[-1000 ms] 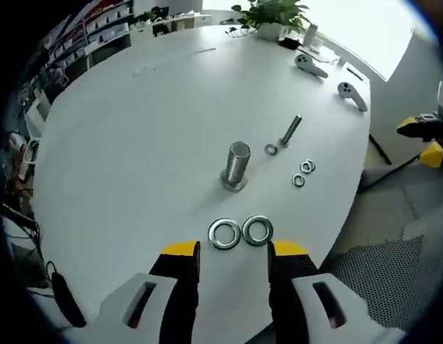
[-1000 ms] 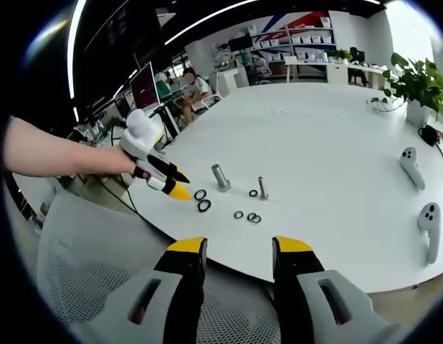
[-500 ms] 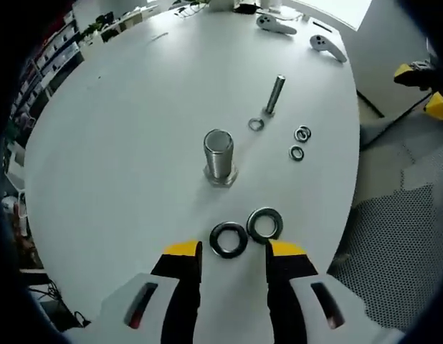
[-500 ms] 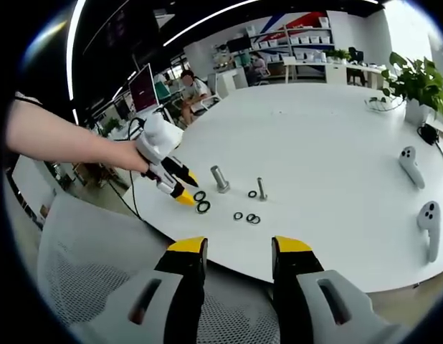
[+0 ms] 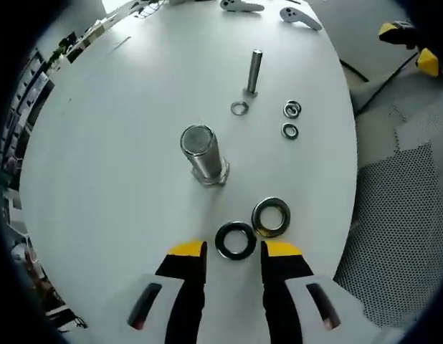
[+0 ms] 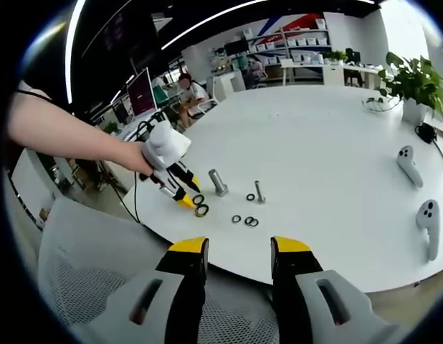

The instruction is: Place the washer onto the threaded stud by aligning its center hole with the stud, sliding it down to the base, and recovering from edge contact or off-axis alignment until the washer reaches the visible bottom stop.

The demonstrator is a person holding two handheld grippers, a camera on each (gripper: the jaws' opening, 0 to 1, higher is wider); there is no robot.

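Left gripper: left gripper hangs low over the white table, jaws spread, the yellow tips on either side of the dark washer; nothing pinched.
Dark washer: lies flat on the table, between the left tips or just ahead of them; whether either tip touches it is hard to tell.
Second washer: a shinier washer lies just beside the dark one, on its right and a little farther out, edges touching or nearly so.
Stud: the thick threaded stud stands upright on its hex base, beyond both large washers and apart from them; nothing is on it.
Bolt: a slim bolt stands farther out on the table, well apart from the stud.
Small washers: three counted — one near the bolt's foot, a touching or overlapping pair that may be more than one ring, and one just below that.
Large washers: two.
Controllers: two white controllers lie near the far table edge.
Right gripper: right gripper is held off the table over a mesh chair, jaws spread and bare, well apart from the parts.
From the right gripper view: the left gripper, held by a hand, has its tips at the two large washers, near the stud.
Writing: none legible.
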